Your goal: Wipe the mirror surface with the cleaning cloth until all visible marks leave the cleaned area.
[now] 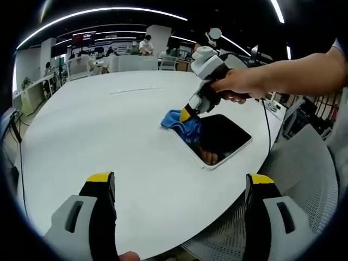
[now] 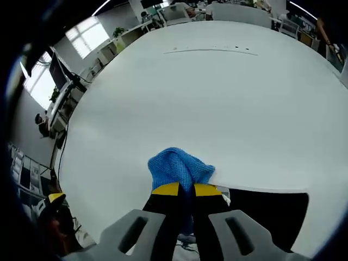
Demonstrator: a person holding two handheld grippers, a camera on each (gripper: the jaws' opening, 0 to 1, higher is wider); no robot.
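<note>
A dark rectangular mirror [image 1: 220, 137] with a white frame lies flat on the white table [image 1: 109, 136]. A blue cleaning cloth [image 1: 182, 123] rests on its far left corner. My right gripper [image 1: 191, 114], held by a hand, presses down on the cloth there. In the right gripper view the right gripper [image 2: 186, 190] is shut on the blue cloth [image 2: 176, 166], which bunches ahead of the jaws at the edge of the mirror [image 2: 272, 212]. My left gripper [image 1: 179, 182] stands open near the table's front edge, well short of the mirror, with nothing between its fingers.
A grey mesh chair [image 1: 304, 179] stands at the table's right side. A cable [image 1: 266, 117] runs along the table's right edge. Far behind are desks, chairs and people [image 1: 145, 46]. The wide tabletop to the left of the mirror is bare white surface.
</note>
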